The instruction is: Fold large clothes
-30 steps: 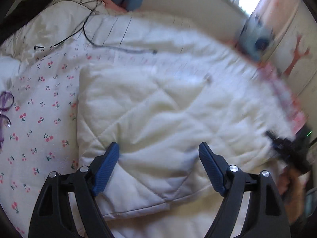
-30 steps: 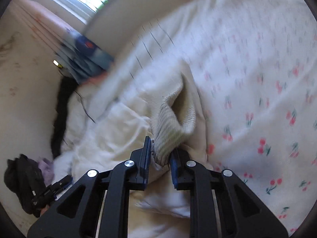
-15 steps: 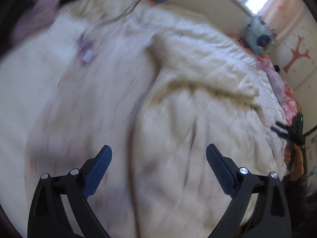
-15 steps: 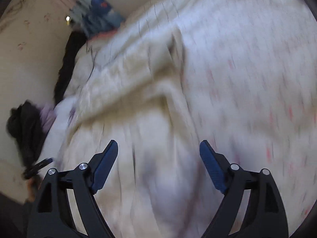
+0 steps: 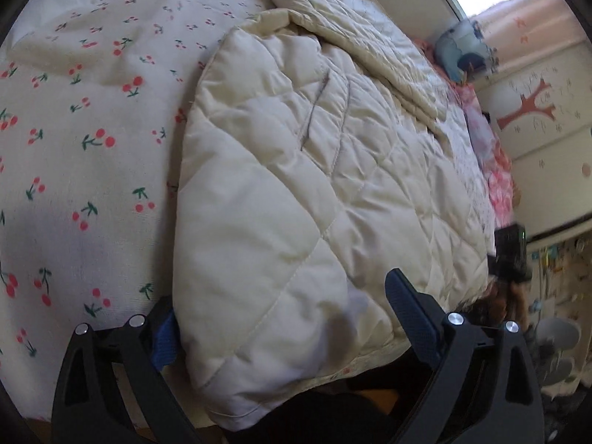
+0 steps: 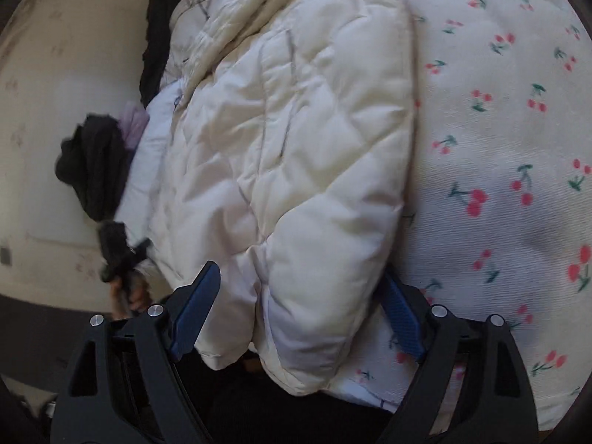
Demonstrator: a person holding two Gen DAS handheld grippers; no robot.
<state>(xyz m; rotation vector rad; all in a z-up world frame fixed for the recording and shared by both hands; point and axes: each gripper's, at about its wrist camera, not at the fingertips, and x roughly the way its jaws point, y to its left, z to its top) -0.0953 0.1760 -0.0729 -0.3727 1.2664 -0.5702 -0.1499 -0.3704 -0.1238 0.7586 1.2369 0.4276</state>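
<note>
A cream quilted padded jacket [image 5: 296, 170] lies flat on the bed, a sleeve folded across its far part [image 5: 355, 33]. My left gripper [image 5: 285, 318] is open, its jaws wide on either side of the jacket's near left corner, the left pad partly hidden under the hem. In the right wrist view the jacket [image 6: 296, 140] fills the middle. My right gripper [image 6: 299, 307] is open and straddles the jacket's near right corner. Each gripper shows small in the other's view, the right one [image 5: 512, 255] and the left one [image 6: 118, 255].
The jacket lies on a white bedsheet with red cherries [image 5: 74, 129] [image 6: 510, 148]. A blue soft toy [image 5: 462, 51] and pink bedding [image 5: 499, 177] sit at the far right. Dark clothes [image 6: 96, 170] lie at the bed's left edge by the wall. The bed's near edge runs under both grippers.
One second ago my right gripper was shut on a ribbed cuff; it let go and opened. Both grippers swept down to the jacket's near hem corners.
</note>
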